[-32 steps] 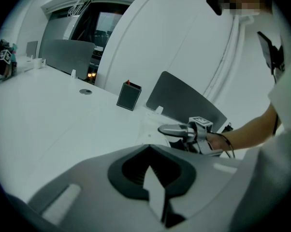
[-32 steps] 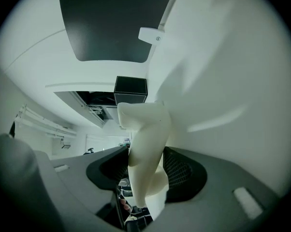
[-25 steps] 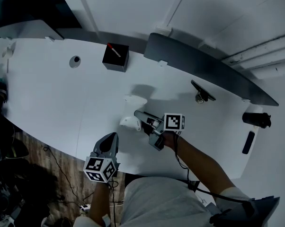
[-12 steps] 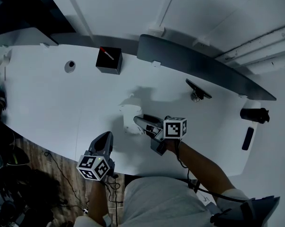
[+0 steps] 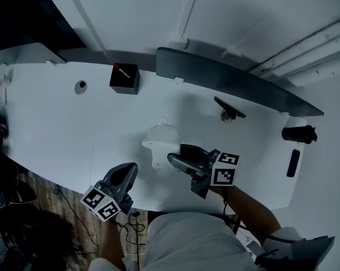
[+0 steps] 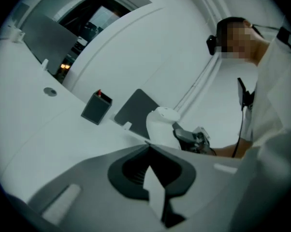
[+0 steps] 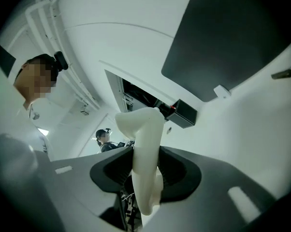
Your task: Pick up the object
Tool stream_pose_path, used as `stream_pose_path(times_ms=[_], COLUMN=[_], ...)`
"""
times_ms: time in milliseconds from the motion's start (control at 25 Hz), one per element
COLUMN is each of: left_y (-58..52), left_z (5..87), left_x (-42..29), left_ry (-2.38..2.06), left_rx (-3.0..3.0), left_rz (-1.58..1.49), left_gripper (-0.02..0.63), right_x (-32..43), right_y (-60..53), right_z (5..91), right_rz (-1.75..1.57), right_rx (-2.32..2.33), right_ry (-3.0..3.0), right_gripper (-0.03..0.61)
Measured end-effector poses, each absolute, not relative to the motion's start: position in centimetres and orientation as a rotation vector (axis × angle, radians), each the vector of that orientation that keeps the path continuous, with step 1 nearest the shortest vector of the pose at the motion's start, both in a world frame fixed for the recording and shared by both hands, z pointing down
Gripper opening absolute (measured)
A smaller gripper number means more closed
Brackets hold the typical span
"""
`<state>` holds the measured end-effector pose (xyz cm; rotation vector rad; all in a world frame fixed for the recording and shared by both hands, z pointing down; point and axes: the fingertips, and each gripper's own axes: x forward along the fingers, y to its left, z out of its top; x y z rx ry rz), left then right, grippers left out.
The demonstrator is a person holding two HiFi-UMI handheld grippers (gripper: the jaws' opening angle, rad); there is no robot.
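Observation:
The object is a white, curved plastic piece (image 5: 160, 138) over the middle of the white table (image 5: 51, 123). My right gripper (image 5: 173, 160) is shut on its lower end. In the right gripper view the white piece (image 7: 144, 144) stands up between the pads of the right gripper (image 7: 145, 180), which press on both its sides. My left gripper (image 5: 128, 173) hangs at the table's near edge, shut and holding nothing. The left gripper view shows that gripper (image 6: 152, 178) with its jaws together, and the white piece (image 6: 161, 125) beyond them, apart from it.
A black box (image 5: 124, 78) with a red-tipped stick on top sits at the back. Behind it leans a long dark panel (image 5: 232, 81). A small black stand (image 5: 229, 110), a black cylinder (image 5: 298, 134) and a black remote (image 5: 293, 162) lie to the right. A round grommet (image 5: 80, 86) is at the left.
The right gripper has drawn back toward the near right with the white piece in its jaws, and the piece now stands more upright. The left gripper has drifted slightly left.

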<state>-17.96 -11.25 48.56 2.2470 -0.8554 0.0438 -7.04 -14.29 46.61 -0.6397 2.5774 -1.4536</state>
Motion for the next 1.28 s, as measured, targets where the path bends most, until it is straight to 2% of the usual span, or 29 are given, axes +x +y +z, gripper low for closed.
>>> stream_pose_path(times_ms=[440,520,560,720,840,1080,1280], left_y=[-9.5,-8.2,-7.6,-5.5,-4.0,-2.6,-2.5], left_z=[40.2,39.2,38.9,38.5,38.1,37.5,37.9], left_x=[-12.5,-11.0,-10.2,-7.8,-6.6,-5.6,-5.6], left_ry=[-0.317,-0.193,-0.147,-0.063,-0.026,-0.030,-0.084], left_rx=[2.444,2.469,2.479,2.555,2.625,2.646,2.616], left_rz=[-0.154,-0.128,-0.109,-0.035,-0.029,-0.120,-0.161], left_gripper=[0.003,0.248,0.301,0.294,0.210,0.187,0.173], right_x=[-4.7,-4.8,-4.9,-5.9,-6.2,-5.2,-4.7], right_y=[-9.4,-8.2,-7.5,-5.2,-4.0,-3.0,-2.9], right_z=[38.5,37.4,36.9,36.1,36.6,36.4,36.8], right_rz=[-1.160,-1.096,-1.065,-0.933,-0.843,-0.727,-0.595], right_rx=[-0.446,-0.391,-0.365,-0.293,-0.280,-0.279,-0.425], right_ry=[2.687,2.732,2.756,2.912,3.020,3.090,3.164], right_gripper=[0.163,0.164,0.163,0.164,0.164,0.174,0.220])
